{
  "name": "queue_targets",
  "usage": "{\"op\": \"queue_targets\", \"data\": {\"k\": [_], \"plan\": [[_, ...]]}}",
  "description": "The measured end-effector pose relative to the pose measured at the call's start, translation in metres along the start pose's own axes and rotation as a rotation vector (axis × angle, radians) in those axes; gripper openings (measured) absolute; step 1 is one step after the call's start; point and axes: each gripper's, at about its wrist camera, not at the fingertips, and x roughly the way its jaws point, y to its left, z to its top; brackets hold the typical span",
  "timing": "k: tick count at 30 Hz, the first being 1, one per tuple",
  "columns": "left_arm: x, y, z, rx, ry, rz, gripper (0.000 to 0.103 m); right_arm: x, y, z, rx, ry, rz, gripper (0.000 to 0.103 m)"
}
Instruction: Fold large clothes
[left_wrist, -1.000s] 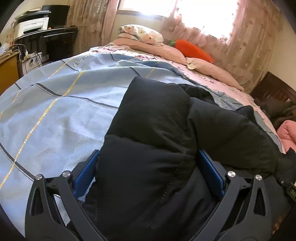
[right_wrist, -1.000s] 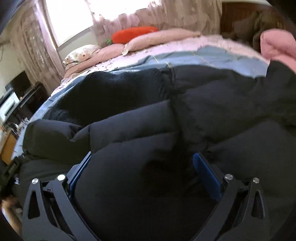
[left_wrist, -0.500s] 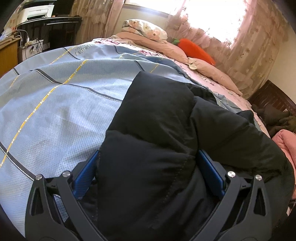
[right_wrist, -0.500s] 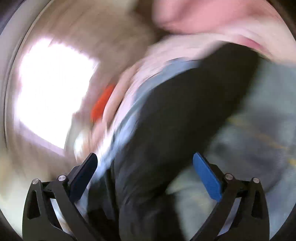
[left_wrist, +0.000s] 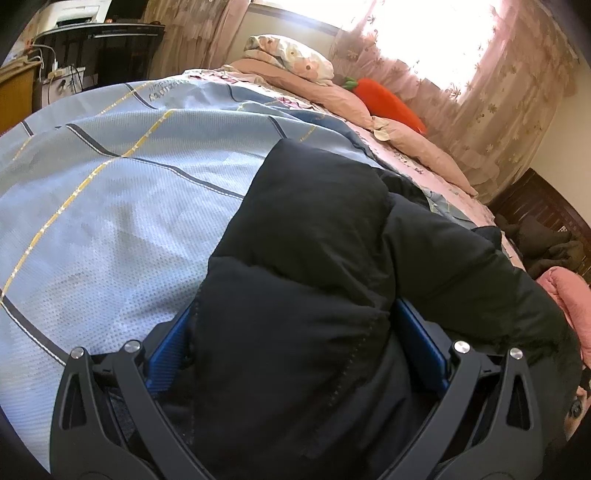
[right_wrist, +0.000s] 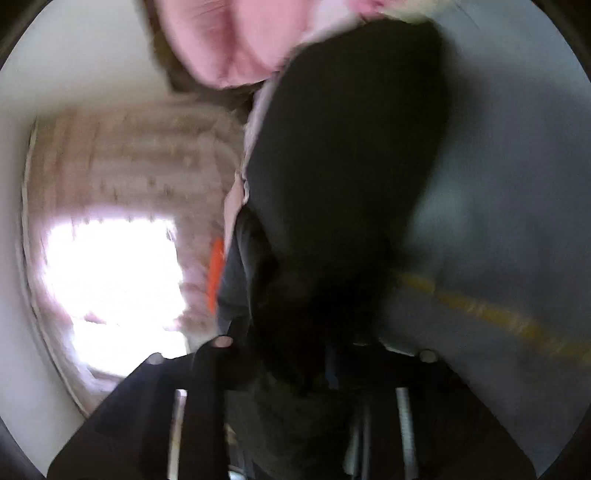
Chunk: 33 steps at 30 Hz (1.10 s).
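Now both tongs, left (left_wrist: 291, 354) and right (right_wrist: 325, 365), pinch the puffy black padded coat (left_wrist: 317, 258) to fold it on the bed, the right having just squeezed in.

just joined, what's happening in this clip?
A person is folding a black puffy jacket on a bed with a light blue bedspread, using handheld tongs in each hand. The left tongs have a thick fold of the jacket between their blue pads. The right view is badly blurred; the right tongs have just been closing, with dark jacket fabric between them. Whether they grip it firmly can't be told. A carrot-shaped cushion lies by the pillows.
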Motion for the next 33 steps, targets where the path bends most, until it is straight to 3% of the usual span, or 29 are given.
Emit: {"op": "queue_targets", "data": {"k": [3, 5, 7, 8, 9, 11, 13, 15, 17, 20, 24, 26, 28, 31, 33], "plan": [[0.001, 0.001, 0.000, -0.006, 0.001, -0.005, 0.101, -0.018, 0.040, -0.021, -0.172, -0.086, -0.012, 0.015], [0.001, 0.001, 0.000, -0.007, 0.001, -0.008, 0.101, -0.026, 0.068, -0.035, -0.207, -0.082, 0.043, 0.015], [0.001, 0.001, 0.000, -0.009, 0.001, -0.009, 0.101, -0.021, 0.108, -0.062, -0.256, 0.020, 0.180, 0.015], [0.001, 0.001, 0.000, -0.012, 0.001, -0.013, 0.101, -0.018, 0.137, -0.086, -0.342, 0.106, 0.253, 0.015], [0.001, 0.001, 0.000, -0.014, 0.001, -0.015, 0.101, -0.019, 0.153, -0.102, -0.408, 0.142, 0.278, 0.015], [0.002, 0.001, 0.000, -0.017, 0.001, -0.019, 0.101, -0.023, 0.193, -0.165, -0.653, 0.244, 0.333, 0.015], [0.002, 0.001, 0.000, -0.019, 0.002, -0.020, 0.101, -0.021, 0.207, -0.234, -0.839, 0.377, 0.359, 0.015], [0.002, 0.001, 0.000, -0.018, 0.002, -0.020, 0.101, -0.010, 0.195, -0.306, -0.978, 0.508, 0.320, 0.015], [0.002, 0.002, 0.000, -0.021, 0.002, -0.020, 0.101, 0.004, 0.173, -0.350, -1.027, 0.595, 0.239, 0.015], [0.002, 0.003, -0.001, -0.029, 0.000, -0.024, 0.101, 0.015, 0.138, -0.397, -1.130, 0.628, 0.096, 0.016], [0.001, 0.006, -0.002, -0.040, 0.000, -0.043, 0.101, 0.010, 0.135, -0.417, -1.331, 0.554, 0.017, 0.017], [0.002, 0.006, -0.002, -0.044, 0.003, -0.047, 0.101, 0.010, 0.142, -0.416, -1.282, 0.557, -0.019, 0.019], [0.003, 0.007, -0.001, -0.049, 0.006, -0.052, 0.101, 0.012, 0.159, -0.393, -1.180, 0.587, -0.059, 0.020], [0.004, 0.007, -0.001, -0.056, 0.008, -0.057, 0.101, -0.019, 0.175, -0.389, -1.109, 0.621, -0.025, 0.022], [0.004, 0.007, -0.001, -0.058, 0.007, -0.058, 0.101, -0.039, 0.181, -0.378, -1.106, 0.628, -0.048, 0.029]]}}
